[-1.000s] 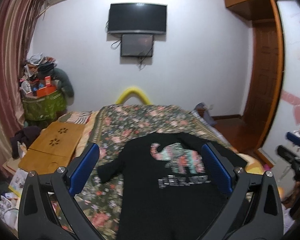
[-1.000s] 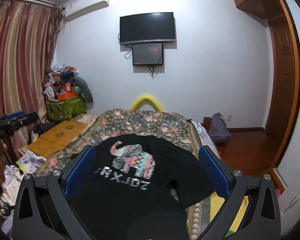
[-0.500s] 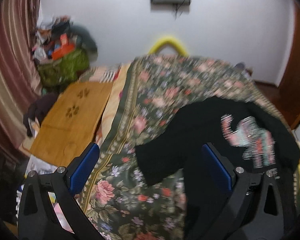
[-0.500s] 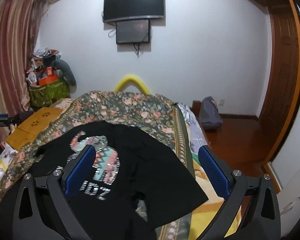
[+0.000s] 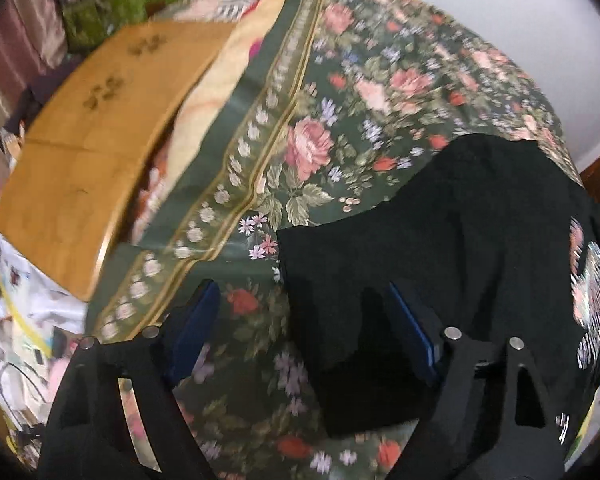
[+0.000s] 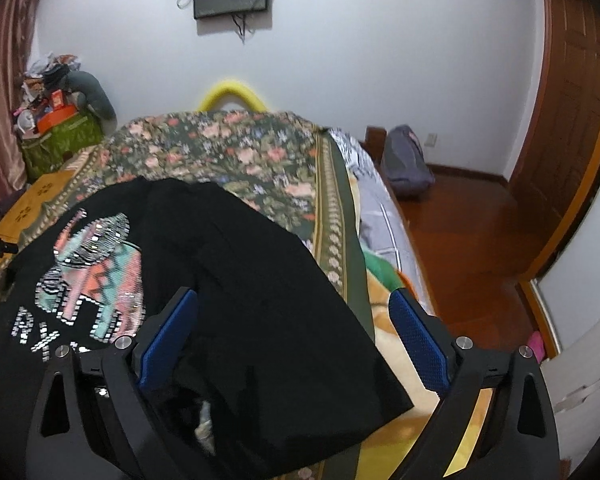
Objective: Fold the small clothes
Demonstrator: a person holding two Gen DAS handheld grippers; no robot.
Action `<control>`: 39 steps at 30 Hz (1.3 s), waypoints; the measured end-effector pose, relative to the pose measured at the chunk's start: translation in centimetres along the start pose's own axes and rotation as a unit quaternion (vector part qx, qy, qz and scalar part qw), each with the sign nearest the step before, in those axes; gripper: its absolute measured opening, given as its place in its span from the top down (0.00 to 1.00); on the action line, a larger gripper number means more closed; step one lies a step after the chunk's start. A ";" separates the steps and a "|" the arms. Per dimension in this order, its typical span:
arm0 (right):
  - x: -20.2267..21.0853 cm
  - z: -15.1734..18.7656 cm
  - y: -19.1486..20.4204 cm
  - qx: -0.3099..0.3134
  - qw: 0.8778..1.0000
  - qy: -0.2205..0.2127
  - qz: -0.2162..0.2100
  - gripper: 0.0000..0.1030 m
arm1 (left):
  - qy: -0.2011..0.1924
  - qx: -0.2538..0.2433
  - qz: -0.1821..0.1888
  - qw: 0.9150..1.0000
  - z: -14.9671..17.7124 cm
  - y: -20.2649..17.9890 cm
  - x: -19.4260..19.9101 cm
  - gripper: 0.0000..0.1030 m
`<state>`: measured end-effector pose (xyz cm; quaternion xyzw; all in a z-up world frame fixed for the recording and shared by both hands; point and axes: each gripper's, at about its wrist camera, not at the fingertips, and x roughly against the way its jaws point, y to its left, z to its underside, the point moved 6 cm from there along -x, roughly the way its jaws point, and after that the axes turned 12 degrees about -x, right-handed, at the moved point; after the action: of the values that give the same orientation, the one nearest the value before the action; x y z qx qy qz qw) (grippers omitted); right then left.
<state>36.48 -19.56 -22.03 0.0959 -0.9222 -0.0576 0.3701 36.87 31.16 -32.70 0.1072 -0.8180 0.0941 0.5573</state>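
Note:
A black T-shirt (image 5: pixel 460 240) with a sequined elephant print lies spread flat on a floral bedspread (image 5: pixel 320 120). In the left wrist view my left gripper (image 5: pixel 304 320) is open and hangs just above the shirt's left sleeve, whose edge sits between the blue pads. In the right wrist view the shirt (image 6: pixel 240 280) shows its print (image 6: pixel 96 272) at the left. My right gripper (image 6: pixel 296 328) is open over the shirt's right sleeve and holds nothing.
A wooden lap table (image 5: pixel 88 128) lies left of the bed, with clutter on the floor below it. Right of the bed are a wood floor, a grey backpack (image 6: pixel 406 160) and a wooden door (image 6: pixel 568 100). A yellow headboard arch (image 6: pixel 232 92) stands at the far end.
Both grippers have tilted down and moved closer to the bed. The left one has swung left over the left sleeve, the right one right over the right sleeve. Both stay open.

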 end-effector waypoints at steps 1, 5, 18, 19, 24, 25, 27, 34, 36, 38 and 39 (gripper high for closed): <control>-0.3 0.0 -0.1 0.001 1.000 0.003 0.002 0.08 | 0.011 0.009 0.009 1.000 -0.1 0.1 -0.8 0.26; -1.3 0.1 -0.8 0.009 1.000 0.009 0.007 0.09 | 0.045 0.018 0.029 0.998 -0.2 0.2 -3.5 0.28; -2.2 1.3 -3.8 -0.019 0.999 0.042 0.011 0.16 | 0.007 -0.003 0.028 1.000 -1.7 -2.1 -2.9 0.94; -2.1 1.3 -3.7 -0.020 0.999 0.041 0.011 0.16 | -0.007 -0.013 0.009 1.000 -2.1 -2.2 -1.7 0.94; -1.2 0.9 -3.6 -0.015 0.999 0.032 0.007 0.16 | -0.078 -0.030 -0.015 0.996 -4.4 -2.3 5.1 0.94; -1.0 0.9 -3.5 -0.012 0.999 0.030 0.006 0.16 | -0.092 -0.032 -0.011 0.995 -5.0 -2.6 6.7 0.94; -0.6 0.7 -3.2 -0.007 1.000 0.026 0.000 0.16 | -0.118 -0.045 -0.002 0.992 -6.0 -3.8 9.8 0.94; 0.1 0.9 -2.8 -0.008 1.000 0.024 -0.016 0.16 | -0.148 -0.121 0.048 0.980 -7.7 -13.0 15.2 0.94; 0.2 1.2 -2.9 -0.012 0.999 0.026 -0.021 0.16 | -0.142 -0.144 0.058 0.978 -7.1 -15.8 14.9 0.94; 0.1 1.6 -3.1 -0.014 0.999 0.030 -0.024 0.16 | -0.133 -0.162 0.066 0.976 -6.5 -18.2 13.9 0.94; 0.2 1.9 -3.2 -0.014 0.999 0.032 -0.025 0.16 | -0.127 -0.170 0.070 0.975 -6.2 -19.3 13.2 0.94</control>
<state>35.47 -22.63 -23.87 0.1152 -0.9063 -0.0763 0.3994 43.06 13.42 -17.46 -0.0352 -0.8916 -0.0221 0.4509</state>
